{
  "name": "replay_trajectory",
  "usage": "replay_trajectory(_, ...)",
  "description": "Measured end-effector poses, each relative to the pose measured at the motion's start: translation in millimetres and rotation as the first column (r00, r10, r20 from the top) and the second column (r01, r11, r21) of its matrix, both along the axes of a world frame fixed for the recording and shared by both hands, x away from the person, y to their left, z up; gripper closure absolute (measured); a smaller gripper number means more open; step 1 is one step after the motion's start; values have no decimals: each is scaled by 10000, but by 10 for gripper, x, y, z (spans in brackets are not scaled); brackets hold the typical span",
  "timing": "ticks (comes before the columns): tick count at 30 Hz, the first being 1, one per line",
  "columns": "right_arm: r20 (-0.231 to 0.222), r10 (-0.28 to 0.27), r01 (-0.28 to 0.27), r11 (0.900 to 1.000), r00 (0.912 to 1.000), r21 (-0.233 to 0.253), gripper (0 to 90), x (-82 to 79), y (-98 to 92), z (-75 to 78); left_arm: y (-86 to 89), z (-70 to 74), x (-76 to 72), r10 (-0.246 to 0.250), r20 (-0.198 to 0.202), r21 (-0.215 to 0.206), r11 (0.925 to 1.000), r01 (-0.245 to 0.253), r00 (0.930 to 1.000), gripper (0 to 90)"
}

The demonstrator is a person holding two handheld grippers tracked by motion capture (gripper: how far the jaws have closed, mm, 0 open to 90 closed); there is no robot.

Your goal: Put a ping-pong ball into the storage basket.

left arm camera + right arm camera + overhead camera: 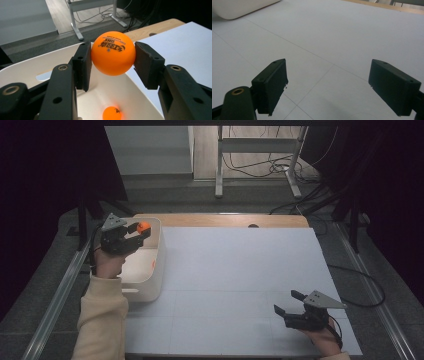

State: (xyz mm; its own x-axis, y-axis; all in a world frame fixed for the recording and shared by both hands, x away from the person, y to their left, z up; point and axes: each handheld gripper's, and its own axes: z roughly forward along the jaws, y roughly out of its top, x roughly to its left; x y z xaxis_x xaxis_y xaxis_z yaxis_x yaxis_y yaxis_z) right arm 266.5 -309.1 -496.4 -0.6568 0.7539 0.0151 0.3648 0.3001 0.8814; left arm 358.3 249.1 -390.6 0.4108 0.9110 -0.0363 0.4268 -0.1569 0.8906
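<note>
Two orange balls are in play: one is pinched between the jaws of the left gripper [113, 53], held in the air above the white bin [156, 285] at the far left of the table [240, 270]; the other ball [112, 113] already lies on the bin's floor, seen below in the left gripper view; the held ball [113, 53] sits squarely between the two pads, printed side up, touching both, with the bin's far rim just behind it; in the high view that ball [144, 226] hangs over the bin's far end, inside the rim line as far as I can tell; the right gripper [289, 303] rests at the near right of the table, well apart from the bin, its jaws spread wide over bare white surface with nothing between them; the step in hand looks like carrying the ball over the bin for dropping; the next move, I judge, calls for parting the left jaws while the ball hangs over the opening, perhaps after lowering a little so it does not bounce out over the low wall.
</note>
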Motion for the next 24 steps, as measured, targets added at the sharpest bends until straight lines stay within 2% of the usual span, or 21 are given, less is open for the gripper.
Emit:
replay_trajectory(4, -2, 4, -4, 10000, 10000, 20, 160, 1, 0, -1, 2, -25, 21, 13, -149, 57, 10000, -12, 9999, 498)
replay_trajectory(16, 6, 8, -8, 10000, 10000, -23, 160, 2, 1, -3, -76, -165, 133, 31, -1046, 889, 9960, 63, 9945, 499)
replay_trajectory(18, 5, 12, -12, 10000, 10000, 7, 160, 2, 1, -4, -73, -175, 141, 25, -1123, 914, 9958, 79, 9937, 499)
replay_trajectory(19, -5, 7, -7, 10000, 10000, 19, 160, 2, 0, -3, -62, -192, 153, 67, -1307, 988, 9951, 63, 9914, 499)
replay_trajectory(24, 0, 12, -12, 10000, 10000, 11, 160, 2, 1, -4, -49, -210, 164, 62, -1391, 962, 9953, 73, 9903, 499)
